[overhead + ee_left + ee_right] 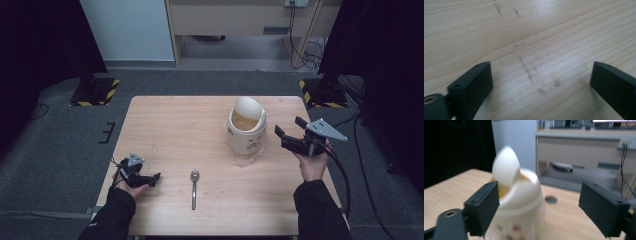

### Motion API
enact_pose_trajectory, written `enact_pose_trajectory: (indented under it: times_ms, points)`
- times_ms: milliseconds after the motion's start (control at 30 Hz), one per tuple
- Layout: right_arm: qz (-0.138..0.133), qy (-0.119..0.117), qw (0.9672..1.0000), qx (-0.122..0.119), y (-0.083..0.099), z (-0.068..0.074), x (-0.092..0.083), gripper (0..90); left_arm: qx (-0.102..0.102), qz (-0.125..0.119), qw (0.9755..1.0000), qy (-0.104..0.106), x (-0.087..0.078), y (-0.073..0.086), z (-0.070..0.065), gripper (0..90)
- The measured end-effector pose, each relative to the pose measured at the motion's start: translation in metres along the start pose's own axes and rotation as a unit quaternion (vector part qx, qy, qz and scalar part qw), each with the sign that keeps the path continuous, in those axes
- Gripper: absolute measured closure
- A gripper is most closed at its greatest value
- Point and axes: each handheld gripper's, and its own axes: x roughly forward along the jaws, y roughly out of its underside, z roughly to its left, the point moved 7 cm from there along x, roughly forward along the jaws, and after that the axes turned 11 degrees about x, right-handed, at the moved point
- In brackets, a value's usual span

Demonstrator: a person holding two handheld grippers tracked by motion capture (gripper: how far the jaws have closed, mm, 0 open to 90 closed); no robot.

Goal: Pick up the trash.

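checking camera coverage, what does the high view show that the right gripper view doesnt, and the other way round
High view alone: the metal spoon lying on the table, the left gripper, and both sleeves.

Right gripper view alone: a round dark disc set in the tabletop behind the bin.

Both: the small white swing-lid bin, flap tilted open, the light wooden table, and the open right gripper.

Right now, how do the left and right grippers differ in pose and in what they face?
The left gripper sits low, down at the table, near its front left corner; the right gripper is held raised by the table's right edge. The left gripper faces bare wood; the right gripper faces the bin, whose swing lid is tipped up. The spoon lies nearer the left gripper than the right. Both have jaws spread wide, holding nothing.
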Motion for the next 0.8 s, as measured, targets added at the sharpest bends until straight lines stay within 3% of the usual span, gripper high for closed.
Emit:
enact_pose_trajectory:
  times_ms: [100, 233, 433, 600, 667, 800]
  points:
    - [0.02, 0.011, 0.9997, 0.009, 0.018, -0.012, -0.011, 11.4, -0.01, -0.002, 0.9998, 0.017, -0.003, -0.004, -0.005, 18.6]
    - [0.049, 0.029, 0.9982, 0.017, 0.04, -0.026, -0.021, 8.2, -0.003, -0.03, 0.9993, 0.021, -0.011, -0.017, -0.015, 23.4]
    - [0.057, 0.046, 0.9965, 0.041, 0.054, -0.041, -0.027, 7.2, 0.011, -0.074, 0.9968, 0.029, -0.023, -0.04, -0.044, 29.5]
    - [0.082, 0.062, 0.9941, 0.033, 0.066, -0.047, -0.028, 7.1, 0.027, -0.086, 0.9952, 0.037, -0.024, -0.053, -0.07, 34.3]
    - [0.094, 0.068, 0.9929, 0.026, 0.071, -0.047, -0.027, 7.0, 0.038, -0.082, 0.9949, 0.044, -0.023, -0.056, -0.082, 35.2]
    - [0.106, 0.071, 0.9916, 0.017, 0.074, -0.048, -0.025, 7.0, 0.042, -0.074, 0.9945, 0.06, -0.018, -0.061, -0.105, 39.5]
